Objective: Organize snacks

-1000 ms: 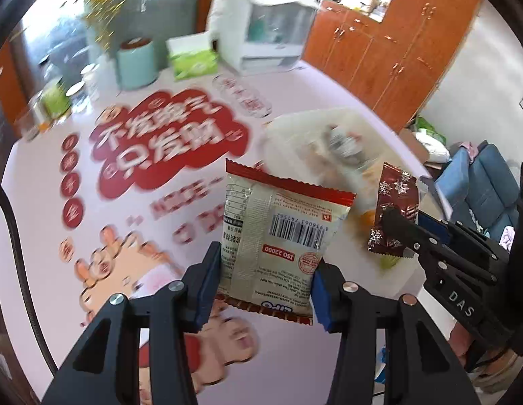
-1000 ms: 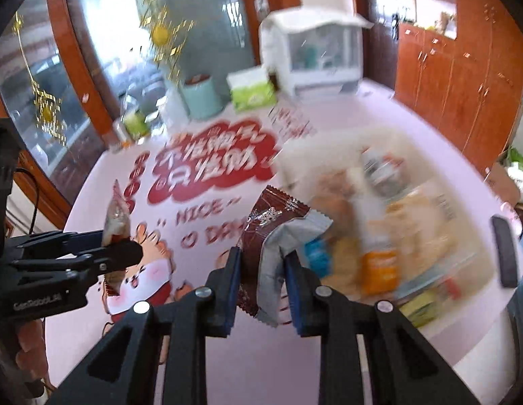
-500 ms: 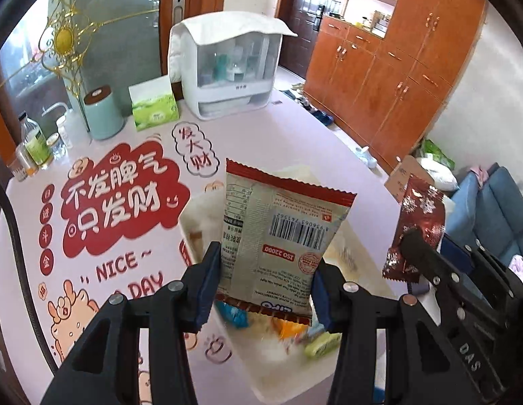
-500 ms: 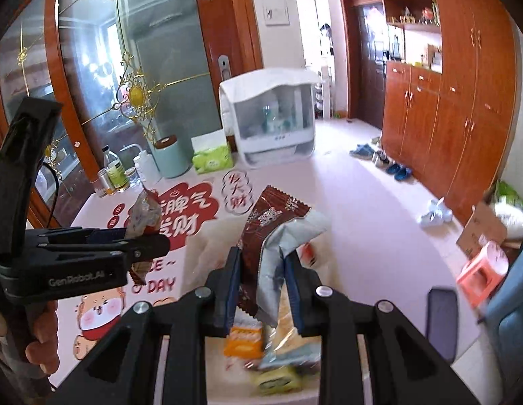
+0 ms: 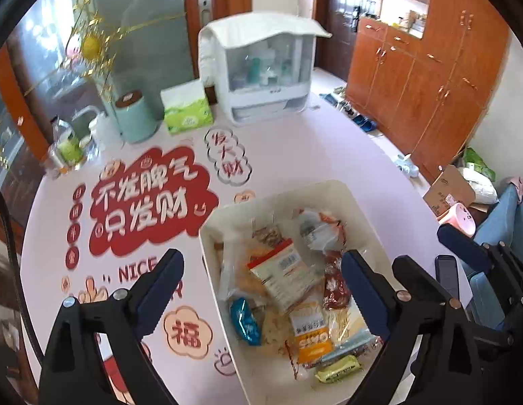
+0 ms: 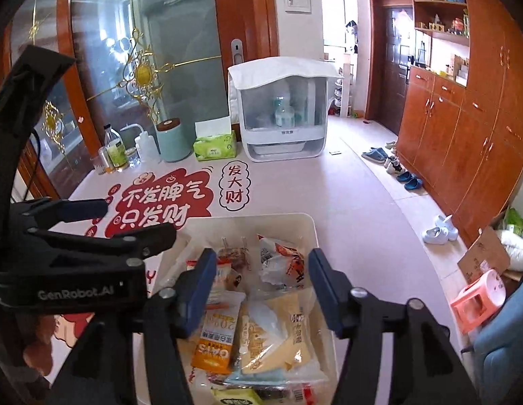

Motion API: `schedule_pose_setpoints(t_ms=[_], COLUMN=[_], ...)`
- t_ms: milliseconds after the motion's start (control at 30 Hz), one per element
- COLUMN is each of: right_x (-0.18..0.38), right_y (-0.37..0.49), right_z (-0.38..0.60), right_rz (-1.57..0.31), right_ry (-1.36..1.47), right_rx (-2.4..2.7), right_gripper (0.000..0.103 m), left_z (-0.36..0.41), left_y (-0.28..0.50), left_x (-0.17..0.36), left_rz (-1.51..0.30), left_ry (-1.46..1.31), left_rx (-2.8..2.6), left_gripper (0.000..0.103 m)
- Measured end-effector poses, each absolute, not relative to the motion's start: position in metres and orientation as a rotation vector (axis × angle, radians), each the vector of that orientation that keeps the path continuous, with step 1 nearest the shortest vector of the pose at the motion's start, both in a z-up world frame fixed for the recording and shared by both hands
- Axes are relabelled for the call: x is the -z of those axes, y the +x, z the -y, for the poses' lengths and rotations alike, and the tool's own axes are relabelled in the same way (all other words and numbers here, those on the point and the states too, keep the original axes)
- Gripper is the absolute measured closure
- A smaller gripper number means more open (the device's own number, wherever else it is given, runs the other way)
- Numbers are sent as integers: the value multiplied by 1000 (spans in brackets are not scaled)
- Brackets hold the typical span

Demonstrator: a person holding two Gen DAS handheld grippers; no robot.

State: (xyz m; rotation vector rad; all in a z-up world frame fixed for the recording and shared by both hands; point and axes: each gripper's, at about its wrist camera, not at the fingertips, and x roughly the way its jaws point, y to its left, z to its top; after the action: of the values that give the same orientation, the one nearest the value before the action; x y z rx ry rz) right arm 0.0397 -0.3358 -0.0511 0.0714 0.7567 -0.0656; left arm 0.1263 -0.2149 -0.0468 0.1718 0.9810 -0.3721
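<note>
Left wrist view, item one: left gripper point(image 5: 261, 280), jaws spread wide and empty over the white bin point(image 5: 357, 202). Half a second before, it pinched a pale red-topped snack packet; its jaws had just been opening, and nothing was between them now. That packet point(image 5: 283, 275) lay face-up on top of the heap inside the bin, barcode showing, tilted across other wrappers.

Item two: right gripper point(image 6: 259, 285), jaws parted and empty above the same bin point(image 6: 310, 227). Half a second before, it clamped a dark red foil packet; its jaws too had just been opening. A dark red packet point(image 5: 335, 283) lay in the bin beside the pale one, toward the bin's right wall, probably the one released.

Item three: bin contents, other. Orange oats bar point(image 6: 212, 347), blue wrapper point(image 5: 244, 320), yellow-green bar point(image 5: 339, 368), clear bag with red print point(image 6: 285, 263), pale yellow pouch point(image 6: 285, 334). All loosely piled, none upright.

Item four: desk point(image 5: 295, 148), pink cover with red printed lettering. No loose snacks were visible on the part in view; the near edge was hidden behind the grippers.

Assessment: both packets counted as delivered. Both hands were free for a further pick-up, should any snack remain outside the bin.
</note>
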Motion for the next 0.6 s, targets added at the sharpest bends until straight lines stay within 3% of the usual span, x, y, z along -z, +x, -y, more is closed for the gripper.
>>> schedule_pose_setpoints(t_ms=[600], right_x=[60], right_y=[36], right_z=[335], right_rz=[-806], right_ry=[90], right_rx=[-6], right_gripper=[43], left_z=[195], left_y=[117], left_x=[48], left_rz=[-993], left_ry=[129], left_rx=[302], left_gripper=[8])
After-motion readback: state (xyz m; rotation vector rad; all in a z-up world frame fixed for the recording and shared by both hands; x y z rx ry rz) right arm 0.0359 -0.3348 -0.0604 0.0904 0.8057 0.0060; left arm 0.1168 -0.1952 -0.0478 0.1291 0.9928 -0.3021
